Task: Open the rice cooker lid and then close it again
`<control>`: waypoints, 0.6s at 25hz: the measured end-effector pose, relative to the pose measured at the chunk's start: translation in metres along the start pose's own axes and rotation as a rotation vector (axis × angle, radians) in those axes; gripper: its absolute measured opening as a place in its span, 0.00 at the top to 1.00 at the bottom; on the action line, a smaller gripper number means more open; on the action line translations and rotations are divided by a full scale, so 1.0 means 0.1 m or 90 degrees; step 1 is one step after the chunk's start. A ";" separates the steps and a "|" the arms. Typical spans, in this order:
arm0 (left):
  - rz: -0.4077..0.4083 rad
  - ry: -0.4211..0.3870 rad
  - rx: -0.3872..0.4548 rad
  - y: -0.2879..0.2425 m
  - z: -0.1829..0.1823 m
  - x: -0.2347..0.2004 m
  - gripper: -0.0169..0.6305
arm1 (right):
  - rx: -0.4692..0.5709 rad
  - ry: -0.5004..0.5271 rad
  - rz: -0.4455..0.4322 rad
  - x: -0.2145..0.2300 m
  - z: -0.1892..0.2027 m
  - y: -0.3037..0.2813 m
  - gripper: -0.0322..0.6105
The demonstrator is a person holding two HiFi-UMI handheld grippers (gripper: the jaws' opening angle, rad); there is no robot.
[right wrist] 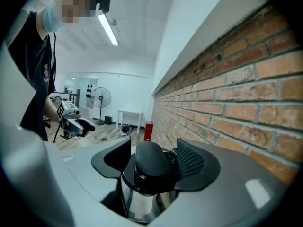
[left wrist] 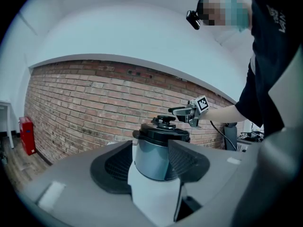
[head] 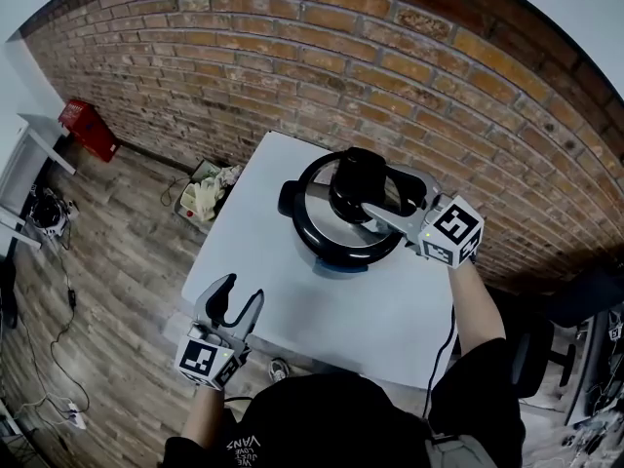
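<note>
Left gripper [head: 242, 291] gapes empty; right gripper [head: 380, 191] loosely straddles the knob [right wrist: 151, 162], probably the only handhold on that heavy, rigid lid [head: 322, 227].

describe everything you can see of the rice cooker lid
The lid is round, with a glossy black rim around a shiny silvery centre and a chunky black knob on top. It appears to sit level and closed on the silvery cooker body, which stands on the white table. The right gripper has its open jaws either side of the knob, apparently not pressing it.
</note>
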State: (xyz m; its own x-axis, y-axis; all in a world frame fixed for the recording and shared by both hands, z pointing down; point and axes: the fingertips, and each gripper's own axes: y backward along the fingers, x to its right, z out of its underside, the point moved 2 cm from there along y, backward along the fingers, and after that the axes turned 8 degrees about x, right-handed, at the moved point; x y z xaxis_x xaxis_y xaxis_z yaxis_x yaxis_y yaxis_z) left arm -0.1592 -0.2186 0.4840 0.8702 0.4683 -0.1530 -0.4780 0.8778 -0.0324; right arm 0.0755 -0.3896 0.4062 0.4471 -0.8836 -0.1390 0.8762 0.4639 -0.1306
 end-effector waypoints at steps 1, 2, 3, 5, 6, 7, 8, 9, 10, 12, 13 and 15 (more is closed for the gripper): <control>0.008 -0.003 -0.001 0.01 -0.01 0.02 0.64 | 0.015 0.004 0.020 -0.02 -0.08 0.07 0.49; 0.014 -0.004 0.001 0.01 -0.02 0.03 0.64 | 0.029 0.008 0.043 -0.05 -0.15 0.15 0.49; 0.019 -0.005 0.006 0.02 -0.03 0.04 0.64 | 0.044 0.009 0.069 -0.08 -0.22 0.23 0.49; 0.036 -0.008 0.011 0.04 -0.06 0.08 0.64 | 0.079 -0.004 0.121 -0.16 -0.32 0.40 0.49; 0.048 -0.012 0.011 0.05 -0.07 0.11 0.64 | 0.097 -0.016 0.145 -0.21 -0.35 0.48 0.49; 0.058 -0.016 0.013 0.07 -0.07 0.14 0.64 | 0.115 -0.027 0.167 -0.28 -0.37 0.56 0.49; 0.067 -0.021 0.018 0.10 -0.08 0.17 0.64 | 0.129 -0.036 0.188 -0.35 -0.38 0.64 0.50; 0.076 -0.025 0.023 0.12 -0.09 0.20 0.64 | 0.139 -0.044 0.207 -0.43 -0.38 0.71 0.50; 0.084 -0.027 0.022 0.15 -0.10 0.23 0.64 | 0.146 -0.050 0.225 -0.51 -0.37 0.78 0.50; 0.102 -0.032 0.023 0.21 -0.14 0.29 0.64 | 0.157 -0.067 0.262 -0.69 -0.33 0.91 0.51; 0.110 -0.036 0.026 0.24 -0.16 0.31 0.64 | 0.161 -0.074 0.281 -0.78 -0.30 0.98 0.51; 0.122 -0.044 0.032 0.33 -0.19 0.35 0.64 | 0.162 -0.080 0.315 -0.99 -0.25 1.09 0.53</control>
State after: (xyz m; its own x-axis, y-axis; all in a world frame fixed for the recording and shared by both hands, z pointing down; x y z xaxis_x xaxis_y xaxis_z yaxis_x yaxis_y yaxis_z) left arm -0.1470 -0.1757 0.4587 0.7709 0.6314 -0.0836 -0.6305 0.7751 0.0401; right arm 0.1226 -0.2499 0.3808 0.8195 -0.5731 -0.0031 0.5658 0.8081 0.1636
